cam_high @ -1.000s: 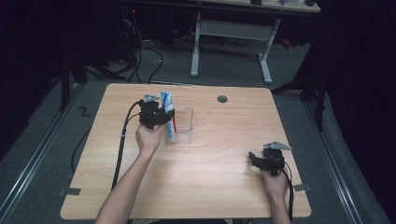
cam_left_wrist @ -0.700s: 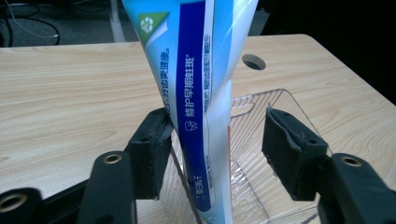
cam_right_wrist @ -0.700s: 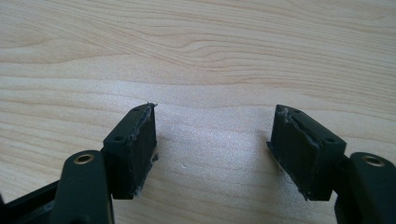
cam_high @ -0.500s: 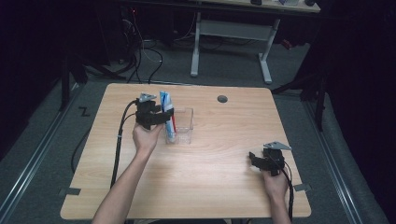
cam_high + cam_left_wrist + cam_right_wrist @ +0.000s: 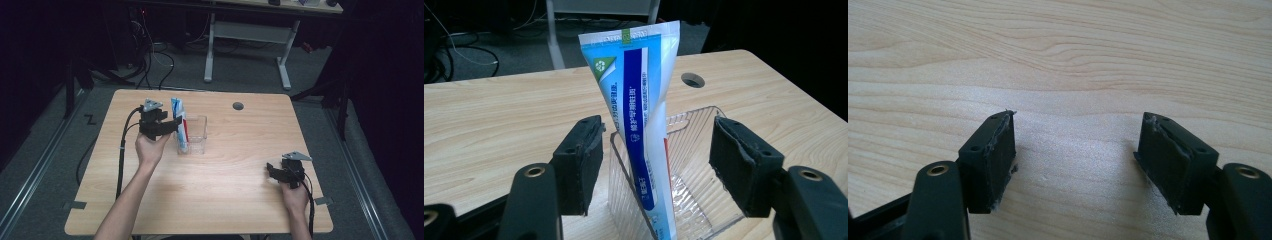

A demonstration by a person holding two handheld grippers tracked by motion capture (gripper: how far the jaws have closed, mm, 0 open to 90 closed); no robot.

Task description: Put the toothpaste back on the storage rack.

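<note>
A blue and white toothpaste tube [image 5: 179, 122] stands tilted in a clear ribbed plastic container [image 5: 198, 136] at the table's back left. My left gripper [image 5: 172, 126] hovers just left of it. Its jaws have just been opening and now stand wide. In the left gripper view the tube [image 5: 634, 100] rises between the pads [image 5: 579, 165] with gaps on both sides, leaning on the container's near corner [image 5: 689, 116]. My right gripper [image 5: 272, 171] rests low at the table's front right. It is open, with bare wood between its fingers [image 5: 1078, 127].
The light wooden table [image 5: 225, 200] has a round cable hole [image 5: 238, 106] behind the container. A black cable [image 5: 121, 150] trails from the left gripper off the front edge. A white desk frame [image 5: 245, 40] stands on the floor beyond the table.
The left gripper's jaws have opened off the tube and the hand has drawn slightly left and up. The tube stays leaning in the container. The right hand has not moved.
</note>
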